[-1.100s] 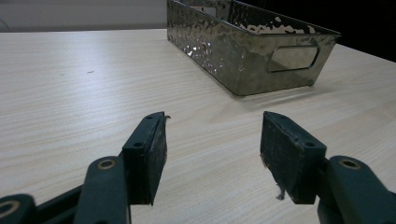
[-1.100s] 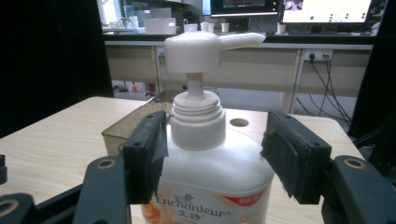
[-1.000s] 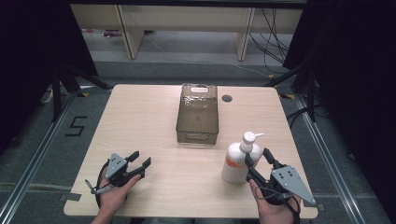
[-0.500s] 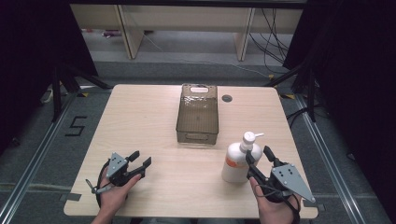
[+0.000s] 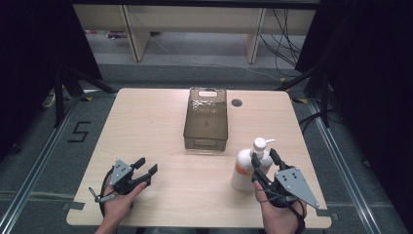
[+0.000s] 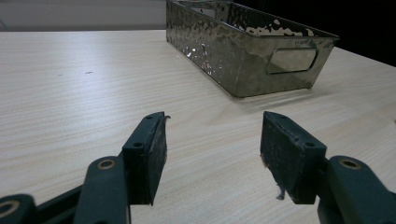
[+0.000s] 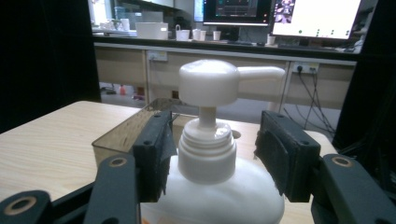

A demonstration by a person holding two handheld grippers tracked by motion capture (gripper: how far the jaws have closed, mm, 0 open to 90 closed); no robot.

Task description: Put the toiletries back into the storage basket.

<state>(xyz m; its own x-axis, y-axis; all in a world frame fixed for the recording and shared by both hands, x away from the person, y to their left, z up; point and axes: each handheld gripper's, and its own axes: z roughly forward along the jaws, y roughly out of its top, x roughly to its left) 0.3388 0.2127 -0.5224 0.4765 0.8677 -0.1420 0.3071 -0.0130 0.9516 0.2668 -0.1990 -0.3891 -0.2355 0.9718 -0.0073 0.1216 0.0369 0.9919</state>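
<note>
So there's a light wood counter point(image 5: 160, 126) with a smoky see-through plastic bin point(image 5: 206, 119) sitting lengthwise near the middle toward the far side, handle cutouts at both ends, looks empty. Just off its far right corner there's a small round cable hole point(image 5: 236, 103) in the counter top. A white pump bottle point(image 5: 249, 165) with an orange label stands upright on the near right part of the counter, close to the bin's near right corner but not touching it. The right gripper point(image 5: 264, 160) is up at the bottle's neck with its jaws spread, one on each side of the collar under the pump head; in the right gripper view there's a gap between each pad and the collar, so it's not squeezing anything. The left gripper point(image 5: 146, 166) is at the near left, well apart from the bottle, jaws wide apart with only bare counter between them, pointing toward the bin. Past the counter there's a desk with monitors point(image 7: 280, 14) and cups, plus cables point(image 5: 287, 29) on the floor.
</note>
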